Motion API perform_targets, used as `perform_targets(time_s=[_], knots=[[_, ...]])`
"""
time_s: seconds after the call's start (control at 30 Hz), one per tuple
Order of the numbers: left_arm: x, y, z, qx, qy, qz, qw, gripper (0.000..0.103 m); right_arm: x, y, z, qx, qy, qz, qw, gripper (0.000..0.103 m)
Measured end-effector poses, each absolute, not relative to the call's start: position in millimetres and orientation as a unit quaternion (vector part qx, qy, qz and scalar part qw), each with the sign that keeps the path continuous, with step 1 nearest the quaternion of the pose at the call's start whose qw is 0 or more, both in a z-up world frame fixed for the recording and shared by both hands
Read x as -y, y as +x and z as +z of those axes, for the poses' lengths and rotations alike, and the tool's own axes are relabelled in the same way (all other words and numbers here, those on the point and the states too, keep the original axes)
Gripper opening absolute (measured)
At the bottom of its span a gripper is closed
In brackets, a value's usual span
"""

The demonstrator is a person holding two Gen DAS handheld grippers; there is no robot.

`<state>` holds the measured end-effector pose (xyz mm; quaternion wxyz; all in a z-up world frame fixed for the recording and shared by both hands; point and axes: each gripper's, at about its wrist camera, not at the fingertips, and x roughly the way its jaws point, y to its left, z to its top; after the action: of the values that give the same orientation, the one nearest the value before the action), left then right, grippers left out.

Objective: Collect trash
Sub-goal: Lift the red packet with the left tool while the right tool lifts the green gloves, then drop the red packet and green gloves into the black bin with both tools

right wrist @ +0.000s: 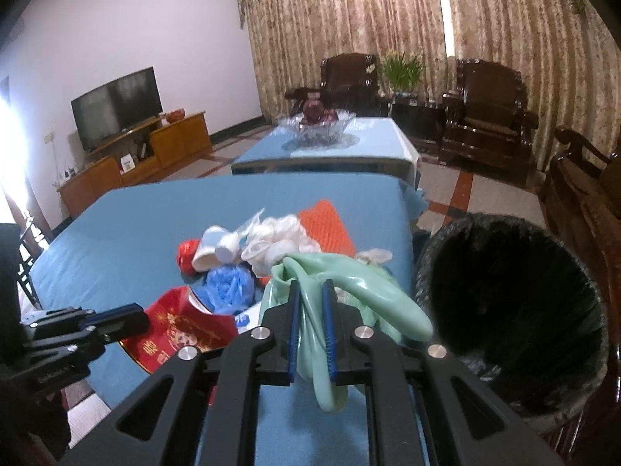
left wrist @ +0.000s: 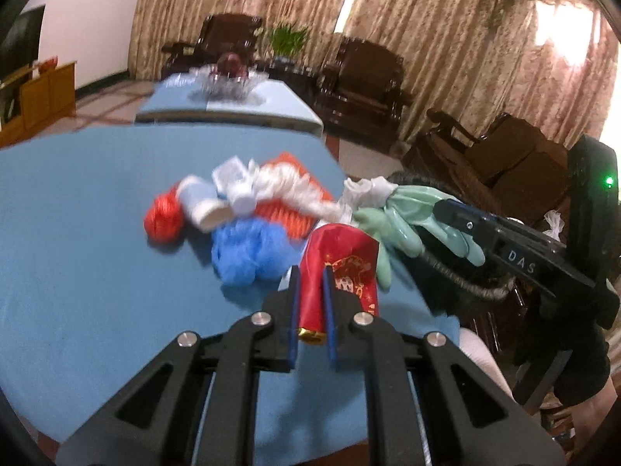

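Left gripper (left wrist: 311, 272): jaws clamped on a red packet (left wrist: 341, 268), lower centre of the left view.
Right gripper (right wrist: 310, 291): jaws pinched on a green rubber glove (right wrist: 349, 295), at centre.
Trash pile (left wrist: 252, 198): heaped mid-frame on the blue table (left wrist: 77, 272).
Right view only: black-lined bin (right wrist: 512, 303) is seen at right, beside the table edge.

Home living room, from where I stand. Floor-length beige patterned curtains (right wrist: 388, 31) cover the far wall, backlit. 2 dark carved wooden armchairs (right wrist: 487, 112) sit in front of them, a green potted plant (right wrist: 401, 70) between. Black flat-screen television (right wrist: 116, 106) on a long orange-brown wooden cabinet (right wrist: 147, 155) along the white wall. Clear glass fruit bowl (right wrist: 316, 124) on a far table under a light blue tablecloth (right wrist: 372, 139). Tiled floor.
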<state>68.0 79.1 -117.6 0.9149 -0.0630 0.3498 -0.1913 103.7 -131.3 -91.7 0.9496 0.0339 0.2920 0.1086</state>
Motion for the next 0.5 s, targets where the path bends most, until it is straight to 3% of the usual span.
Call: perform_targets(time_s=[0.5], knots=[[-1.8,124.8,-65.6,-0.287,-0.045,-0.239,0.927,0.01,210.4,103.9,-58.5,-0.256,0.049,0.012,0.965,0.011]])
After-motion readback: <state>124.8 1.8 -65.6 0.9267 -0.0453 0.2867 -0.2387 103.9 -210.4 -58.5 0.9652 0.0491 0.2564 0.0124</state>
